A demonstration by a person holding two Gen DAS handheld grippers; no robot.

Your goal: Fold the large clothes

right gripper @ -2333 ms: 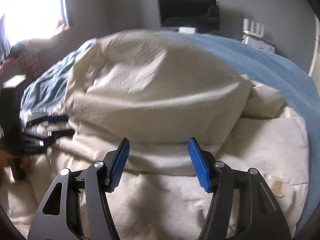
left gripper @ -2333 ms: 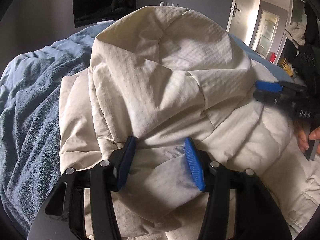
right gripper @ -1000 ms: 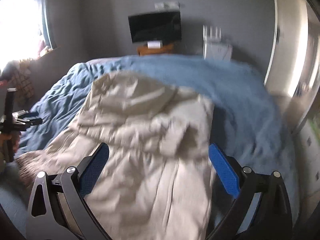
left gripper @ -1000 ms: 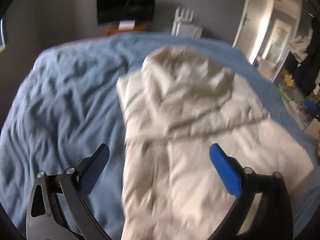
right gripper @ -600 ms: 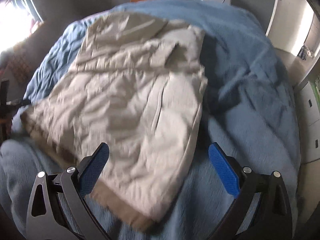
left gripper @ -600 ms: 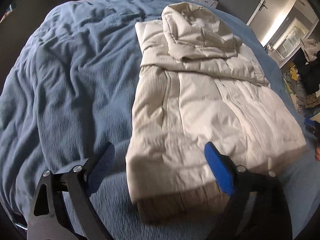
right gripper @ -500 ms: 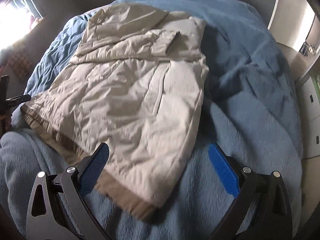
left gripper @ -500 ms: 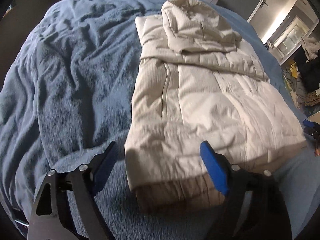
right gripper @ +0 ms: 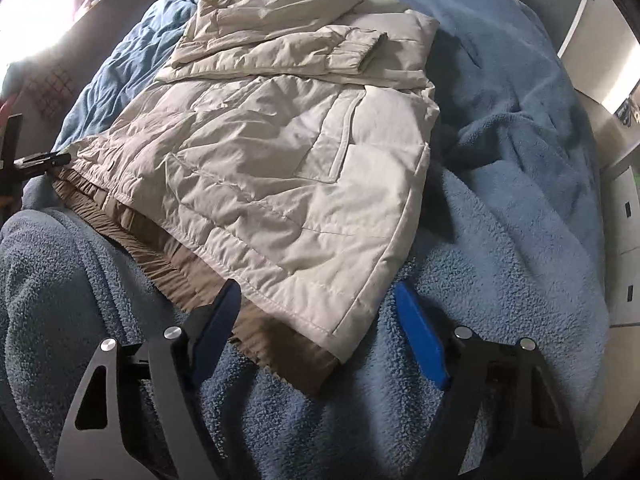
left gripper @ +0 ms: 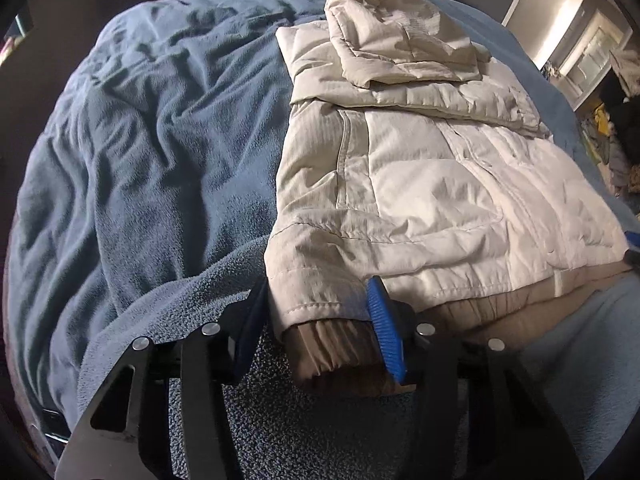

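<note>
A cream puffer jacket [left gripper: 420, 176] with a brown ribbed hem lies flat on the blue blanket, hood and sleeve folded over its top. My left gripper [left gripper: 320, 320] is open, its blue pads on either side of the jacket's near left hem corner [left gripper: 336, 344]. In the right wrist view the jacket [right gripper: 280, 152] lies the same way. My right gripper [right gripper: 320, 320] is open around the near right hem corner [right gripper: 304, 360]. The left gripper shows small at the far left of the right wrist view [right gripper: 44, 158].
The blue fleece blanket [left gripper: 160, 140] covers the whole bed and is wrinkled to the left of the jacket. A doorway and cluttered clothes [left gripper: 616, 92] are at the right. White drawers [right gripper: 624, 220] stand beside the bed's right edge.
Both grippers let go near the hood, pulled back and came down to the jacket's hem. In the last half second their jaws have narrowed around the two hem corners.
</note>
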